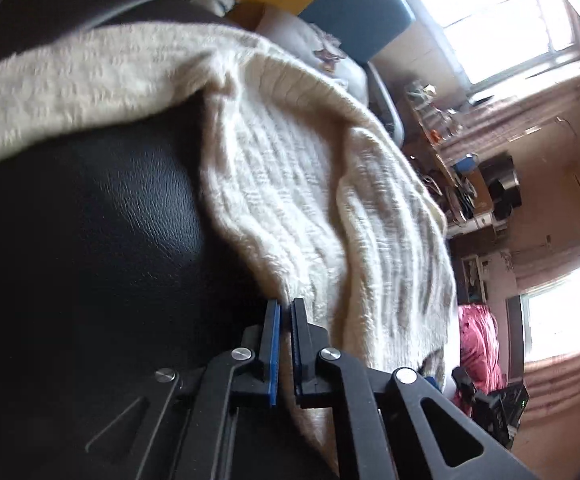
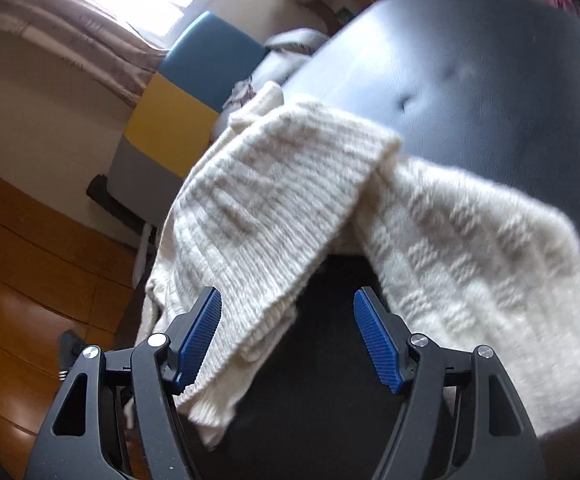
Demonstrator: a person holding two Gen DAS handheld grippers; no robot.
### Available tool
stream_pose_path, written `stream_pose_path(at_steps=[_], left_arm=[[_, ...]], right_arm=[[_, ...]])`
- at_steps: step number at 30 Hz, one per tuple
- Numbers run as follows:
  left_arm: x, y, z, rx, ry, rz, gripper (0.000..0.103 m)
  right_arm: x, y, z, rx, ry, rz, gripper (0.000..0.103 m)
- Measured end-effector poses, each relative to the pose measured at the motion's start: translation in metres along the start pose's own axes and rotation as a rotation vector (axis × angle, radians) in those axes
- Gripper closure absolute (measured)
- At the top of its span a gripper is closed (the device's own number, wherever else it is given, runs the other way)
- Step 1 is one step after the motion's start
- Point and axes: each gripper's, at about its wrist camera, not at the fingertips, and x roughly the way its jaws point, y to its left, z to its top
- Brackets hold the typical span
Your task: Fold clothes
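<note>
Left hand-held gripper (image 1: 286,312) pinching cream knit sweater (image 1: 290,184) hem; right hand-held gripper (image 2: 288,316) gaping wide: close on ribbed cuff (image 2: 250,344), then lift evenly.

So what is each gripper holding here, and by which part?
Left gripper is shut on the cream knit sweater's edge. Right gripper is open, holding nothing.

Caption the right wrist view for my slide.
Open right gripper approaching the cream knit sweater's ribbed sleeve on black leather.

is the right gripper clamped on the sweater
No, the right gripper stands wide open, with the cream sweater lying loose between its blue pads.
</note>
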Motion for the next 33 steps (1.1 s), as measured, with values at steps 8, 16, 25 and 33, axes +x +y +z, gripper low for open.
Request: stream_pose_path(at_steps=[8,16,25,33], left_arm=[[-0.020,0.015,-0.004,0.072,-0.033,0.076,0.100],[-0.029,0.043,0.002,-0.040,0.010,-0.005,0.099],[-0.031,0.047,-0.007,-0.085,0.012,-0.046,0.078],[0.000,0.016,-0.009,-0.084,0.054,-0.077,0.070]], right_arm=[[0.011,-0.004,0.001,0.048,0.019,-0.035,0.031],[0.035,0.007,0.015,-0.044,-0.008,-0.208,0.077],[0.050,0.034,-0.002,-0.328,0.059,-0.392,0.091],[0.041,0.023,-0.004,-0.306,0.065,-0.336,0.090]])
